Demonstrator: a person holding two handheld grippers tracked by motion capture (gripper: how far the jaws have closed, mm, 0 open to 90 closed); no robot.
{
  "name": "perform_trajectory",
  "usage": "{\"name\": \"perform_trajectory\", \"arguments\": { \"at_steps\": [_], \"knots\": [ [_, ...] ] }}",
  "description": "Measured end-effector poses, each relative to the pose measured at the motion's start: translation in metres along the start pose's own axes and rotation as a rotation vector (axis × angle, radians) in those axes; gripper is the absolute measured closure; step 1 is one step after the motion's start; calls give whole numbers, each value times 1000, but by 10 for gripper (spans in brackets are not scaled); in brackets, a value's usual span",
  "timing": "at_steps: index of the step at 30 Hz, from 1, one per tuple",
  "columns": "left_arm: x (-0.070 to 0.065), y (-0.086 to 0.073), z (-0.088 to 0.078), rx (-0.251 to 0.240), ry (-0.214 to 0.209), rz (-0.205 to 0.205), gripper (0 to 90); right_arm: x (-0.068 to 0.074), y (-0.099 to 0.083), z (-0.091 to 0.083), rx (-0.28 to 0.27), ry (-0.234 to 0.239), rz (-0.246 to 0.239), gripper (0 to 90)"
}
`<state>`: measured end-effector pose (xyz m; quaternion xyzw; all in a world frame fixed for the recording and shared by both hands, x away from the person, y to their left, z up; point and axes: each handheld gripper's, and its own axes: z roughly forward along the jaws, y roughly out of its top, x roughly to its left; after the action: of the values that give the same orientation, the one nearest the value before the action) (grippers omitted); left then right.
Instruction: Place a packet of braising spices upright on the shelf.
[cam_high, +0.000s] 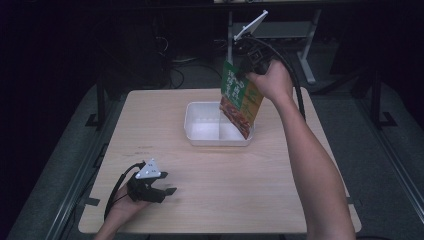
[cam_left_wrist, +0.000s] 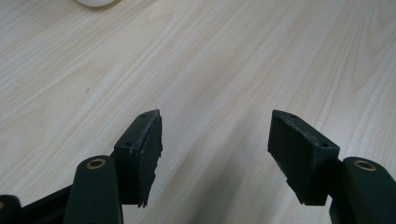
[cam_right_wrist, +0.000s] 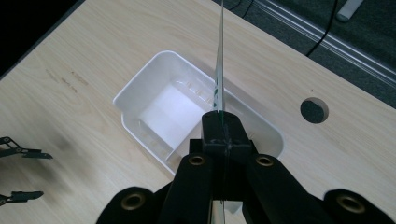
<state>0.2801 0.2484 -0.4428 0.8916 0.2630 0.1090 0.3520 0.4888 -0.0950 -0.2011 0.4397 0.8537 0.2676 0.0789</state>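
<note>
The right fingers are pinching the top edge of a light, floppy packet, dangling it over the white tub, while the left fingers are resting open with nothing in them.

White print on green-red packet, too blurred to read; no other text.

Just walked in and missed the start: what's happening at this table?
A person is working with two handheld grippers. The right gripper is shut on the top edge of a green snack packet, which hangs over the right end of a white tray. The left gripper rests open on the wooden table, holding nothing.
</note>
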Motion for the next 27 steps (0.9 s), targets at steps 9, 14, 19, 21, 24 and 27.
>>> {"name": "perform_trajectory", "arguments": {
  "at_steps": [9, 14, 19, 21, 24, 27],
  "knots": [
    [0, 0, -1, -3, 0, -1, 345, -1, -1, 7, 13, -8, 2, 900],
    [0, 0, -1, -3, 0, 0, 345, 0, 0, 11, 22, -12, 1, 900],
    [0, 0, -1, -6, 1, 0, 345, -1, -2, 20, 32, -10, 10, 900],
    [0, 0, -1, -6, 2, -1, 346, -3, -3, 23, 33, -9, 16, 900],
    [0, 0, -1, -6, 2, -3, 345, -5, -5, 28, 37, -8, 28, 900],
    [0, 0, -1, -5, 1, -3, 345, -5, -5, 30, 45, -15, 25, 900]
  ]
}}
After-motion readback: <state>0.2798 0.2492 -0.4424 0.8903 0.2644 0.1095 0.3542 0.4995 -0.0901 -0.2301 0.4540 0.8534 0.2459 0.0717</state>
